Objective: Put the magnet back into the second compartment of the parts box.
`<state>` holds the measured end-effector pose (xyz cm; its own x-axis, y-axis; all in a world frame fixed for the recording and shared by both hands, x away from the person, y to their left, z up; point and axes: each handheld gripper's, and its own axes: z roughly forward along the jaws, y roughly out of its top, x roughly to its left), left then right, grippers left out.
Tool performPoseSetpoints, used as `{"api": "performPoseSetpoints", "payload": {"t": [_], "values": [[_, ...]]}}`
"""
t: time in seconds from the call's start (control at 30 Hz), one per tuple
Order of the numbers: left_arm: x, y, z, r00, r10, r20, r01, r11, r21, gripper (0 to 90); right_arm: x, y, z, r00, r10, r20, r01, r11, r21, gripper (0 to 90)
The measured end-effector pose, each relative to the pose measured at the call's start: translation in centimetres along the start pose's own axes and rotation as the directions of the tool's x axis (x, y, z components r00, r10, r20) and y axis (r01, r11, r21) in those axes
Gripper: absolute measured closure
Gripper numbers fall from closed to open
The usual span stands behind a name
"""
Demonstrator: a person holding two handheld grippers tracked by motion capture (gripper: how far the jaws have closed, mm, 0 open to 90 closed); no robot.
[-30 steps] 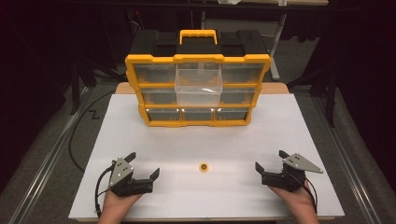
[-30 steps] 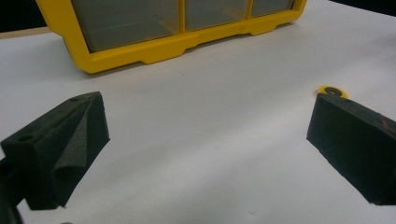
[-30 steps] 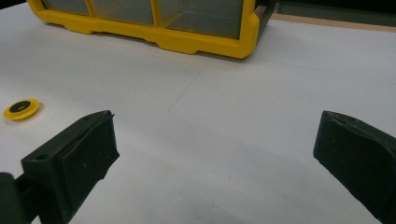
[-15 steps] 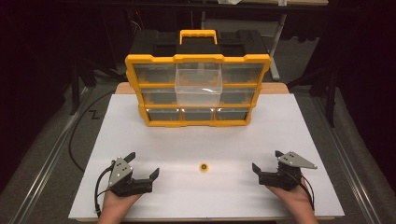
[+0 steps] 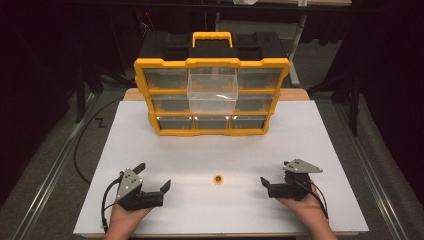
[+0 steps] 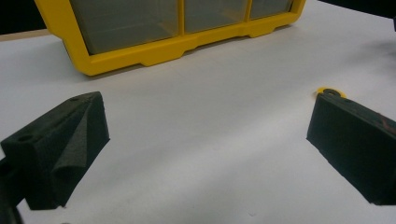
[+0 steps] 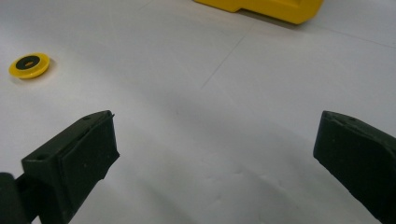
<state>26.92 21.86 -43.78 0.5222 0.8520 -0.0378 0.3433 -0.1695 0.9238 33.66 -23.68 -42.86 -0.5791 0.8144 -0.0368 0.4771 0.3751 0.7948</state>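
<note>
A small yellow disc with a dark centre lies flat on the white tabletop, between the two hands. My left gripper rests low at the front left, open, holding nothing. In the left gripper view its jaws stand wide apart, and the disc peeks out just behind the right-hand jaw. My right gripper is at the front right, open and empty, pointing left. In the right gripper view the disc lies ahead at the upper left.
A yellow organizer with clear drawers stands at the back middle, one clear drawer pulled out from its upper row. Its base shows in the left gripper view and a corner in the right gripper view. A black cable hangs off the left edge.
My right gripper has slid a little to the left, closer to the disc. The left gripper and the disc have stayed where they were.
</note>
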Motion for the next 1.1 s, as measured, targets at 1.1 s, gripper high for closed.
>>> {"api": "performPoseSetpoints", "payload": {"t": [1.1], "values": [[0.1, 0.0, -0.1, 0.9999, 0.002, 0.016, -0.001, 0.9998, -0.019, 0.2, 6.9, 3.3, 5.3, 0.9641, -0.129, -0.232, 0.154, 0.984, 0.093, 0.3]]}}
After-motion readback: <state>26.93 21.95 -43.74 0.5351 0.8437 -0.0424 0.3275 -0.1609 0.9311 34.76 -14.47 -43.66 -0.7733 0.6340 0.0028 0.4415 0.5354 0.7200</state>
